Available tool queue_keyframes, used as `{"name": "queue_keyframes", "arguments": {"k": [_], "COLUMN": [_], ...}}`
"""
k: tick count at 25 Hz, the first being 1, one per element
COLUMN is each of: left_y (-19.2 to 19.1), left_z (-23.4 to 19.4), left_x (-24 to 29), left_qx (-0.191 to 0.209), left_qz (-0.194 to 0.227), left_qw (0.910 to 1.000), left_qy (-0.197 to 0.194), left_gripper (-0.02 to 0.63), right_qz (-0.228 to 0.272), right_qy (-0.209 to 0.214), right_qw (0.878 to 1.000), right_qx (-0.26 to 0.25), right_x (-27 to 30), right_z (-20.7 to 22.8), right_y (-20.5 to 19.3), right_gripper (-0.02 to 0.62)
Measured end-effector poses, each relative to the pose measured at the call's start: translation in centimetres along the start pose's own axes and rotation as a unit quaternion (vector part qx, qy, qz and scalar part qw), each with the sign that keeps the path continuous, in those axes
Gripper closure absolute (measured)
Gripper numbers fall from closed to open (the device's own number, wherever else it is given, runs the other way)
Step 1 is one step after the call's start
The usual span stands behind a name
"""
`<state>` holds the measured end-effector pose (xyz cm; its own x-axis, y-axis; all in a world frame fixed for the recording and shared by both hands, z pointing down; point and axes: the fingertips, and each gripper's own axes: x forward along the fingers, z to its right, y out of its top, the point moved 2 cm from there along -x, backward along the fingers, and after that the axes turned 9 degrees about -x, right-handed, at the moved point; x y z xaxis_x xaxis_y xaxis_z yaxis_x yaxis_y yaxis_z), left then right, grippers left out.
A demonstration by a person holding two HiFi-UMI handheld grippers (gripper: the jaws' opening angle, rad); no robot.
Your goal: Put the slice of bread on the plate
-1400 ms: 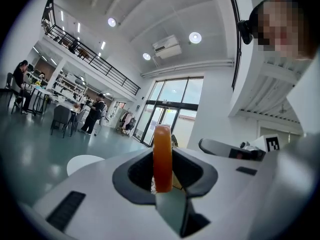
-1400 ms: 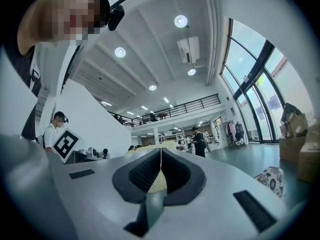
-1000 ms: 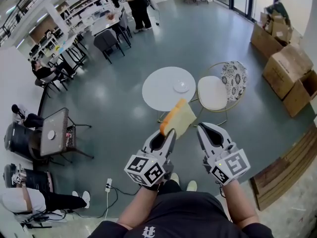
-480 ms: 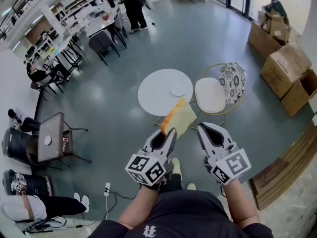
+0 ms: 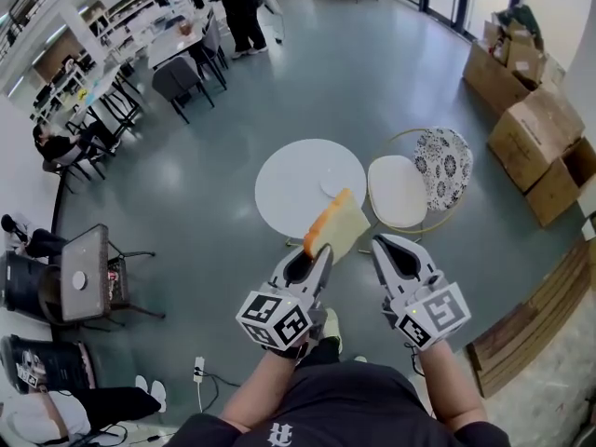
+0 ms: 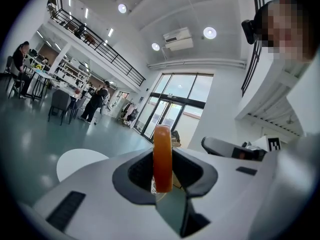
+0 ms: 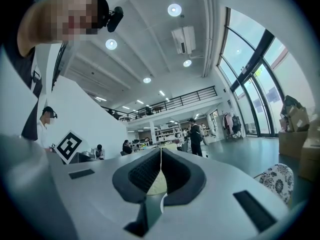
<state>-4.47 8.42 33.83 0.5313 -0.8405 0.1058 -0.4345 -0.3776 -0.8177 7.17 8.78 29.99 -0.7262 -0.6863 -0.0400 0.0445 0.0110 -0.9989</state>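
Standing on edge in the air, the slice of bread (image 5: 338, 225) is pinched by its lower end between the jaws of the left gripper (image 5: 318, 254). Its orange crust faces that gripper's camera and its pale face is turned towards the right gripper (image 5: 394, 244). The right gripper is held alongside, level with the left, with its jaws pressed together on nothing.

In the head view the bread overlaps the near edge of a round white table (image 5: 284, 189). The plate (image 5: 335, 182), small and white, sits on the right part of the tabletop, just above the bread's top corner in that view.

A chair (image 5: 398, 192) with a white seat and a patterned back cushion stands against the table's right side. Grey floor (image 5: 223, 250) stretches between the person and the table.

Cardboard boxes (image 5: 535, 128) are stacked well off to the right. One of them is open at the top, but its contents cannot be made out, and a dark bundle (image 5: 523, 19) lies on the farthest boxes. A wooden pallet (image 5: 526, 329) lies at lower right. A dark chair (image 5: 86, 270) stands at left, with desks and people beyond.
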Motion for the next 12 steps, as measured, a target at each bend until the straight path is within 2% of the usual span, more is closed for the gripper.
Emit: {"name": "queue_keyframes", "arguments": {"k": [7,12], "left_y": [4.8,6.5], "left_z": [-5.5,-8.8], "left_x": [3.6,5.9], "left_qx": [0.014,0.007], "left_qz": [-0.01,-0.018], "left_qw": [0.9998,0.9996], "left_qy": [-0.008,-0.02], "left_gripper": [0.505,0.505], "right_qz": [-0.002,-0.004], "right_qy": [-0.009,-0.014], "right_qw": [1.0,1.0], "right_qx": [0.001,-0.002], "right_x": [8.1,12.3], "right_z": [1.7,2.7], "right_y": [0.3,-0.1], "right_gripper": [0.588,0.588]}}
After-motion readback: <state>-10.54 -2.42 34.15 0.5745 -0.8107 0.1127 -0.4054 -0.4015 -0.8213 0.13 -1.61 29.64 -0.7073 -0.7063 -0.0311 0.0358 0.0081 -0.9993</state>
